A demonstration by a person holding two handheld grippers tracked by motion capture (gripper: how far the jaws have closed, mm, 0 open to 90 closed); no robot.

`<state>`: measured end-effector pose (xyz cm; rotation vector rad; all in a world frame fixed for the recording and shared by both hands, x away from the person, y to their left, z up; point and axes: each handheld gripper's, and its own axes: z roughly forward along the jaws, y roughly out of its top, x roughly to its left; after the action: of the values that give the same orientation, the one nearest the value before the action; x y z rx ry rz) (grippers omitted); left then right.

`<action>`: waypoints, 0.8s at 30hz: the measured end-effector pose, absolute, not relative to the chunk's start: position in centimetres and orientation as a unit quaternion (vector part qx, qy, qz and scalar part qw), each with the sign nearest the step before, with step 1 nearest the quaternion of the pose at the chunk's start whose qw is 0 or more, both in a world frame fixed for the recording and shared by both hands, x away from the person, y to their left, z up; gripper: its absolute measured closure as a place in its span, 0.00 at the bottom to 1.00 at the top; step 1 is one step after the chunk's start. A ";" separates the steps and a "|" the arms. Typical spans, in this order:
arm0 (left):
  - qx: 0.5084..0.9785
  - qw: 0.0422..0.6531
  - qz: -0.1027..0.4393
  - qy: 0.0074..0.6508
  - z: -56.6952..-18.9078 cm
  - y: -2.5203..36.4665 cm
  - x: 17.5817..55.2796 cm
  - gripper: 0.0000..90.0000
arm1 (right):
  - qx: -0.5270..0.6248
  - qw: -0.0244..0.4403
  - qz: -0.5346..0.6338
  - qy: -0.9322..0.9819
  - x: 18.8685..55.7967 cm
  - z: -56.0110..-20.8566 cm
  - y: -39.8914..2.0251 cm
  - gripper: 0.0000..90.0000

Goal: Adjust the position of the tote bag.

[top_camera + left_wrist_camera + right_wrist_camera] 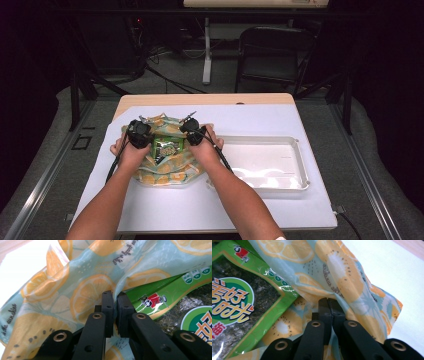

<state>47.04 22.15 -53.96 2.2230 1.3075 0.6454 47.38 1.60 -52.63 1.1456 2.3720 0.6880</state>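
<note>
My left gripper (114,296) is clenched on a fold of the lemon-print cloth (75,290), its jaws pinching the fabric right at the edge where the cloth opens over a green snack packet (160,300). My right gripper (328,302) is clenched the same way on the opposite edge of the cloth, the fabric caught between its jaws just beside the packet. Seen from the high view, the cloth lies bunched on the white sheet (280,210) covering the table (210,98), my hands at either side with the packet between them. A white tray (300,170) sits just beside the cloth, to my right.
</note>
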 end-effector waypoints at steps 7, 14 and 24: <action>0.815 0.228 0.228 0.481 -54.2 22.5 47.2 0.97 | 0.415 0.201 0.235 0.856 47.9 -53.2 1.9 1.00; 0.816 0.234 0.218 0.482 -54.0 22.6 46.9 0.88 | 0.416 0.191 0.235 0.857 48.0 -53.6 2.0 1.00; 0.812 0.296 0.247 0.439 -50.6 22.0 44.6 0.70 | 0.420 0.179 0.239 0.857 48.1 -53.5 1.8 0.99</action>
<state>44.58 22.04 -50.56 2.1589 1.1666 0.6582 48.07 1.80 -53.52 1.1880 2.4236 0.6764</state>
